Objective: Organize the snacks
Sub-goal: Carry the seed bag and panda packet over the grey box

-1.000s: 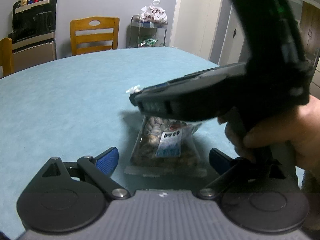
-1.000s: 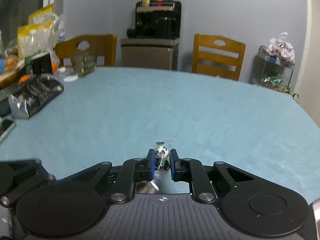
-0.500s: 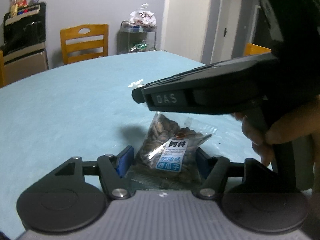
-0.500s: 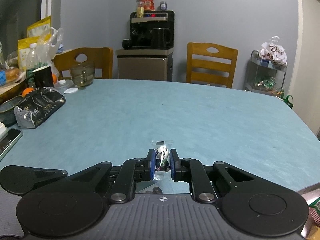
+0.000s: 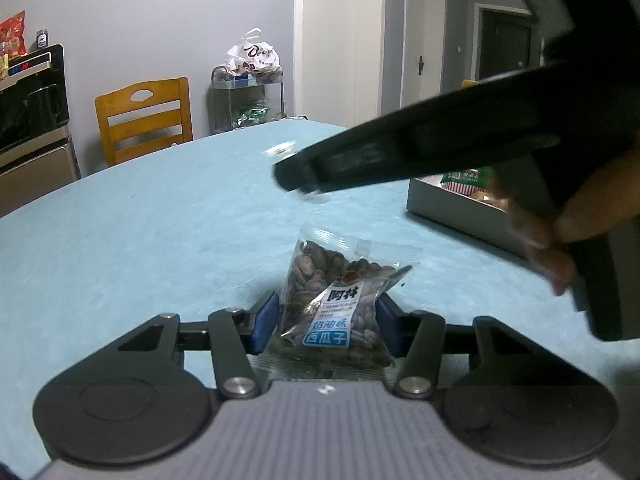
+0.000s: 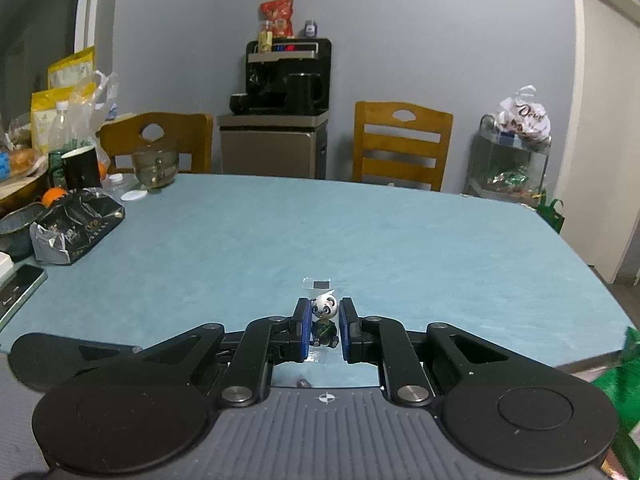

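Left claw (image 5: 326, 322) clamped on clear packet of dark melon seeds (image 5: 334, 312), above teal bench (image 5: 160, 232). Right claw (image 6: 325, 328) closed on small panda-print clear sachet (image 6: 324, 318).

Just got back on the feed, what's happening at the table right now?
Snack sorting, with both grippers loaded. The left gripper is closed on a clear packet of watermelon seeds above the blue table. The right gripper holds a small panda-print candy packet between its blue pads. In the left view, the right gripper passes overhead, near a grey box on the table's right side that already has snack packets in it. Neither packet is in the box yet.
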The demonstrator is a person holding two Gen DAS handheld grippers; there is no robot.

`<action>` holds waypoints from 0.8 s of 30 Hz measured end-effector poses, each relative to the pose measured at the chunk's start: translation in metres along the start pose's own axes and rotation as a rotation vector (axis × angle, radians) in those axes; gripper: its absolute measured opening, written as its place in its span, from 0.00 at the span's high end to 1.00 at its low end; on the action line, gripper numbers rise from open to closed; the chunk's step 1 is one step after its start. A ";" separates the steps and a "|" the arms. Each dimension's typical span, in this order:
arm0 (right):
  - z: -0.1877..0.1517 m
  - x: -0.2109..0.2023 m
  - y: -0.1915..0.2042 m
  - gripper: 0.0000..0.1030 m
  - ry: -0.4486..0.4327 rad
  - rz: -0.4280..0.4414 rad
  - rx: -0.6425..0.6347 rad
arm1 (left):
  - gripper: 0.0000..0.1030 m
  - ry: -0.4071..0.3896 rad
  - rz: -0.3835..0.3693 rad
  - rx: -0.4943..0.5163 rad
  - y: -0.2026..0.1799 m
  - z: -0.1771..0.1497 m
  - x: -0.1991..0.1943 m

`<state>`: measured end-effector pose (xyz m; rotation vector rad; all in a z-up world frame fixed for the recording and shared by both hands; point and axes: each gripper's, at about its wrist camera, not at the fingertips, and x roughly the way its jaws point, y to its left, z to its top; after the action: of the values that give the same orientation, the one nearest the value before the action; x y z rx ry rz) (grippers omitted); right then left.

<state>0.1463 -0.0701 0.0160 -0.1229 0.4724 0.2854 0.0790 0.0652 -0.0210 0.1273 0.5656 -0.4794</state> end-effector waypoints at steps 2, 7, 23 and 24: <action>-0.001 -0.010 -0.004 0.84 -0.009 -0.008 -0.001 | 0.53 -0.006 0.000 -0.004 0.003 -0.001 -0.002; -0.006 -0.038 -0.017 0.84 -0.035 -0.020 -0.002 | 0.60 -0.033 0.013 -0.018 -0.001 -0.002 -0.009; -0.054 -0.113 -0.059 0.84 -0.047 0.080 0.044 | 0.68 -0.058 0.142 0.001 -0.019 -0.007 -0.029; -0.056 -0.117 -0.062 0.84 -0.046 0.087 0.047 | 0.50 -0.066 0.166 -0.007 -0.018 -0.006 -0.029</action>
<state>0.0405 -0.1679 0.0238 -0.0498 0.4391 0.3614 0.0456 0.0624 -0.0101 0.1502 0.4877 -0.3187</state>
